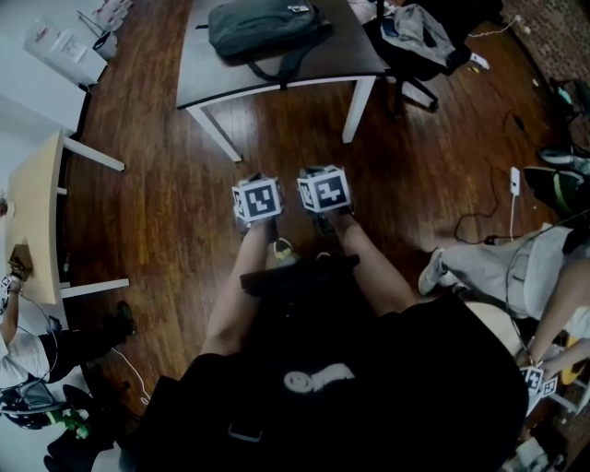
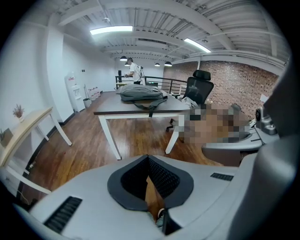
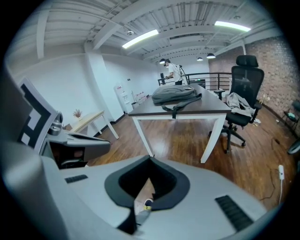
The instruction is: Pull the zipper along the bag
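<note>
1. Dark grey soft fabric bag (image 1: 263, 28) lies flattish on the grey-topped, white-legged table (image 1: 198, 74), black strap hanging over the near edge. Zipper too small to tell.
2. Left gripper (image 2: 148, 159): jaws pressed together, nothing between.
3. Right gripper (image 3: 150, 160): same, empty.
4. Both are well apart from the bag, over the brown wood floor (image 1: 166, 212).

We see a dark wooden floor (image 1: 277, 166), a white-legged surface (image 1: 198, 64) far ahead, a black office chair (image 3: 247, 82) right of it, a brick wall (image 2: 234, 79) far right, and ceiling strip lights (image 3: 140, 38).
</note>
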`<state>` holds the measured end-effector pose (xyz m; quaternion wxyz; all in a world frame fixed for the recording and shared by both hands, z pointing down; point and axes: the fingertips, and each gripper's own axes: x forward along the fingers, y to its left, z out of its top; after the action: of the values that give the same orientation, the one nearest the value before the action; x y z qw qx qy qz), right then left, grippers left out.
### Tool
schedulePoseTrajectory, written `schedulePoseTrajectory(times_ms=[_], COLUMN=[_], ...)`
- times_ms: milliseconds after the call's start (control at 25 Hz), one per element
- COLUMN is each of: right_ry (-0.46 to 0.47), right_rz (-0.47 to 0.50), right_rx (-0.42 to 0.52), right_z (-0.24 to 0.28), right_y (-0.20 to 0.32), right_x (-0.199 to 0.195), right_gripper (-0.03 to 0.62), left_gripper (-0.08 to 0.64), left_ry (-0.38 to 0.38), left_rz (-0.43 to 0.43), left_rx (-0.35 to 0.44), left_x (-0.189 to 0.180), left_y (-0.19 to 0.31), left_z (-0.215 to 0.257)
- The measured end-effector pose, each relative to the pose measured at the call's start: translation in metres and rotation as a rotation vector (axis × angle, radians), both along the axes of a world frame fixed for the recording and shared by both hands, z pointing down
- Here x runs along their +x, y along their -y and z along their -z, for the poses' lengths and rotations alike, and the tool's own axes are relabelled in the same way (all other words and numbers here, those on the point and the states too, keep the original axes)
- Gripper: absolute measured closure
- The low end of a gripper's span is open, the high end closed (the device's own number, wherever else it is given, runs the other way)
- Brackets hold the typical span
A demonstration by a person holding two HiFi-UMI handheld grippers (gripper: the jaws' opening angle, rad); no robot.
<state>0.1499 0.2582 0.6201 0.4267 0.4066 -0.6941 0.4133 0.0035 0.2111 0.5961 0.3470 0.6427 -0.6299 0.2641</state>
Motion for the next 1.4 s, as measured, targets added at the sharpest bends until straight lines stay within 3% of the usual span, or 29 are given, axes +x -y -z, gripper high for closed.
schedulePoseTrajectory(times_ms=[80, 160, 200, 240, 360, 440, 760, 1280, 1400], right_ry=[0.007, 0.075, 0.095, 0.093, 0.023, 0.001, -0.019, -0.031, -0.011], right_rz=[0.001, 0.033, 0.04, 0.036, -0.018, -0.036, -0.067, -0.061, -0.043], right_rx=[0.042, 0.206, 0.241, 0.218, 0.025, -0.01, 0.001, 0.028, 0.136], right_z=[0.003, 0.013, 0.015, 0.013, 0.0, -0.001, -0.001, 0.007, 0.016], right_y=[0.006, 0.034, 0.039, 0.034, -0.003, -0.011, -0.013, -0.003, 0.016], right_x=[0.001, -0.012, -0.017, -0.016, -0.005, -0.004, -0.013, -0.022, -0.026], right_gripper=[0.583, 0.583, 0.583, 0.583, 0.584, 0.584, 0.584, 0.584, 0.584], left_gripper=[0.565, 0.565, 0.565, 0.565, 0.565, 0.565, 0.565, 0.565, 0.565], left_ry=[-0.007, -0.022, -0.022, -0.02, -0.025, -0.039, -0.076, -0.062, -0.06], left_rz=[-0.001, -0.004, -0.007, -0.011, -0.03, -0.038, -0.079, -0.087, -0.09], left_rx=[-0.006, -0.013, -0.012, -0.009, -0.014, -0.017, -0.035, -0.007, -0.005], left_x=[0.005, 0.01, 0.011, 0.011, 0.01, 0.009, 0.007, 0.002, 0.003], left_y=[-0.002, -0.004, -0.005, -0.004, -0.005, -0.006, -0.011, 0.0, -0.001], left_z=[0.0, -0.001, -0.001, -0.001, -0.005, -0.008, -0.014, -0.006, -0.005])
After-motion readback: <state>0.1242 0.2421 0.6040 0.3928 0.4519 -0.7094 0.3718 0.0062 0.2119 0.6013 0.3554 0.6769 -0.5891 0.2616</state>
